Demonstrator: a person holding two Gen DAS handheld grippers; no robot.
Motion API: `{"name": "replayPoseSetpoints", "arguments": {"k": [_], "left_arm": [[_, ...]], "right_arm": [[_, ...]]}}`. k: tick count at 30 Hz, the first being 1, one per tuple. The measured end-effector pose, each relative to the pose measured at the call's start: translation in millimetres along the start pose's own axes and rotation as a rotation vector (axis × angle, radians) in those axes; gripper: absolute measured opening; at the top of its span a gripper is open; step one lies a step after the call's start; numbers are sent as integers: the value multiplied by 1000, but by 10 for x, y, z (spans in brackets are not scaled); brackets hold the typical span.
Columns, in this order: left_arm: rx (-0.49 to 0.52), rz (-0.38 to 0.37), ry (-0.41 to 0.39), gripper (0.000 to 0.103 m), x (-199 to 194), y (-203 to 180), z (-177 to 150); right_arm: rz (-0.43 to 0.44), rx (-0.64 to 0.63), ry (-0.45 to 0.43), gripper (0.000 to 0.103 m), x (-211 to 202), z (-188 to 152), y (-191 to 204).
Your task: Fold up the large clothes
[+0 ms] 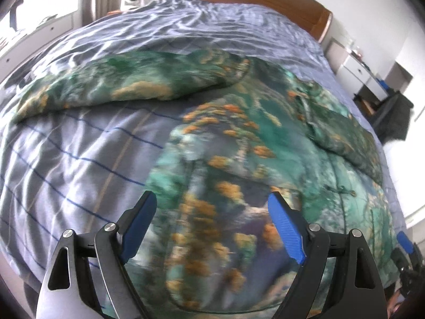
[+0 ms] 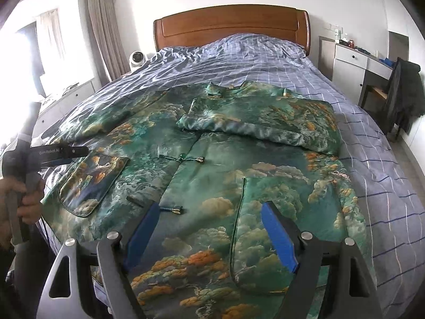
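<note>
- Jacket [image 2: 217,164] of green printed fabric with orange and cream cloud shapes lies spread front-up across the near half of a bed [image 2: 372,138], its hem toward the cameras and its collar toward the wooden headboard [image 2: 231,26].
- Right sleeve [image 2: 260,125] is folded in across the chest, lying as a thick band from the jacket's right edge toward its middle.
- Left sleeve [image 2: 111,117] stretches outward over the checked blue-grey bedcover, away from the body of the garment.
- Knotted fastenings [image 2: 186,159] sit along the front closing; a second pair lies lower, near the hem.
- Patch pocket [image 2: 90,183] shows on the jacket's left front panel; another pocket outline runs down the right panel.
- Right gripper [image 2: 212,234] hovers above the lower front of the jacket, its blue-padded fingers [image 2: 279,239] spread wide with nothing between them but the cloth below.
- Left gripper [image 1: 212,228] hangs over the left pocket area, jaws wide apart and clamped on nothing; this view is blurred.
- In the right wrist view the left gripper appears at the left edge, above the jacket's left side, with a hand [image 2: 26,194] wrapped round its handle.
- White round fan [image 2: 137,58] stands beside the bed near the curtain [image 2: 106,32].
- Grey-and-white desk [image 2: 353,63] stands at the bed's far right, with a dark garment [image 2: 406,90] draped over a chair next to it.
</note>
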State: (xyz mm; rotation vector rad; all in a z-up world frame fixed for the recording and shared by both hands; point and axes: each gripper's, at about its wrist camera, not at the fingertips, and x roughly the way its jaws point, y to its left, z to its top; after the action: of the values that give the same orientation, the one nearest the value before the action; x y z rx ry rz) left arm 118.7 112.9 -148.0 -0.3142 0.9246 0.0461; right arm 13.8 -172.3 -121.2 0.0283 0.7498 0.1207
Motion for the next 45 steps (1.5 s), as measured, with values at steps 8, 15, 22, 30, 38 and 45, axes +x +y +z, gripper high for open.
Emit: {"name": "replayPoseSetpoints", "arguments": {"k": [8,15,22,30,38,45], "left_arm": [[-89,36,6,87,30,436,23],[-201,32,33,87,79,751,-23],[-241,26,45,87,89,856,-82],[-252,17,39,87,71,884,-46],[-330,-52,0,87,66,1140,121],[-607,-8,-94,88,239,1929,578]], "right_arm": [[7,-5,9,81,8,-7,42],[16,-23,13,81,12,-10,133],[17,-16,13,81,5,-9,139],[21,-18,12,81,-5,-12,146],[21,-19,11,81,-15,-20,160],[16,-21,12,81,-45,-37,167]]}}
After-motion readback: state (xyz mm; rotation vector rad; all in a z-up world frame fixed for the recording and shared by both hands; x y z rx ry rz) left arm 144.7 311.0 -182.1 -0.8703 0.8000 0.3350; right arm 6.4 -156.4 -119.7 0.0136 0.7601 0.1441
